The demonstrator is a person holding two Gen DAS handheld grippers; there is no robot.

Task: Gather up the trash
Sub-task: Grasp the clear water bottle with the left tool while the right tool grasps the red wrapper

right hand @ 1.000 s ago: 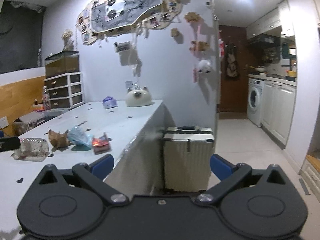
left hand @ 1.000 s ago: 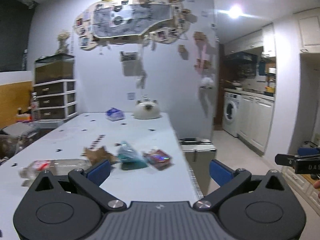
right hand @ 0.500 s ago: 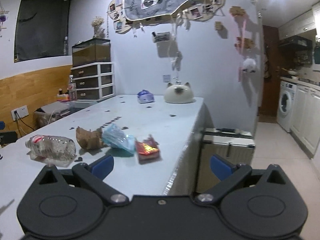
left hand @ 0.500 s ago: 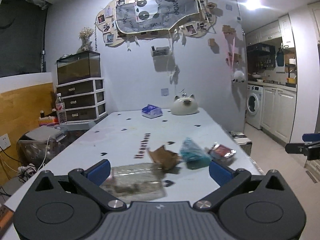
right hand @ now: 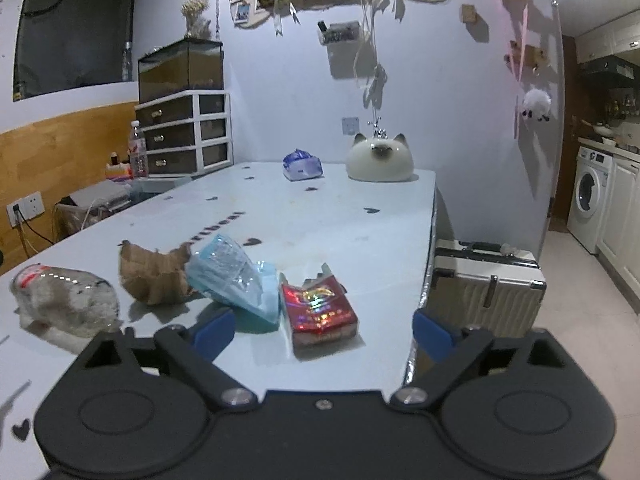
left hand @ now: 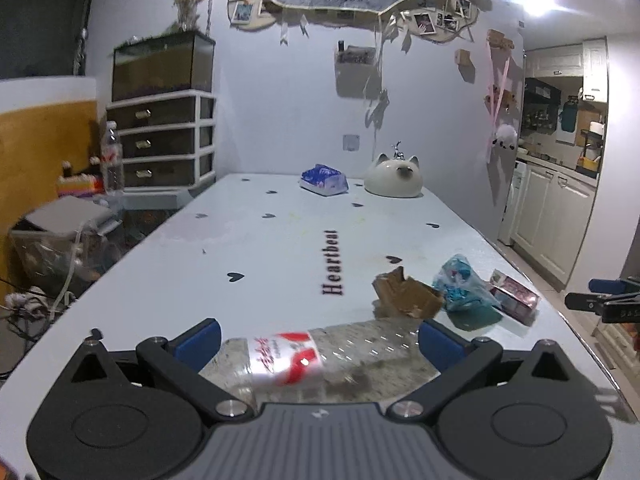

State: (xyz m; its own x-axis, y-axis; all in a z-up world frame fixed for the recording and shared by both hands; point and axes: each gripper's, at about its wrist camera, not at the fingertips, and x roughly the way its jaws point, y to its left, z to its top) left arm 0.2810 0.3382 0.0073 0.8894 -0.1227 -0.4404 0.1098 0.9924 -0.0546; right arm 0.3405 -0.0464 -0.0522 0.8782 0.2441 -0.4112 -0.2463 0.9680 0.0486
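Trash lies in a row near the front edge of the white table (left hand: 280, 248), and each piece is placed here from the crushed plastic bottle (left hand: 320, 356). That bottle lies on its side, its red and white label up, between the spread blue pads of the left gripper (left hand: 318, 342); the pads do not press on it. Just right of the bottle sits a crumpled brown paper scrap (right hand: 154, 278), then a blue plastic wrapper (right hand: 236, 280), then a red foil packet (right hand: 320, 310) farthest from it. The right gripper (right hand: 324, 330) hovers over the red packet, jaws wide and just narrowing, nothing pinched. Far beyond the bottle stands a cat-shaped ceramic jar (left hand: 394, 180).
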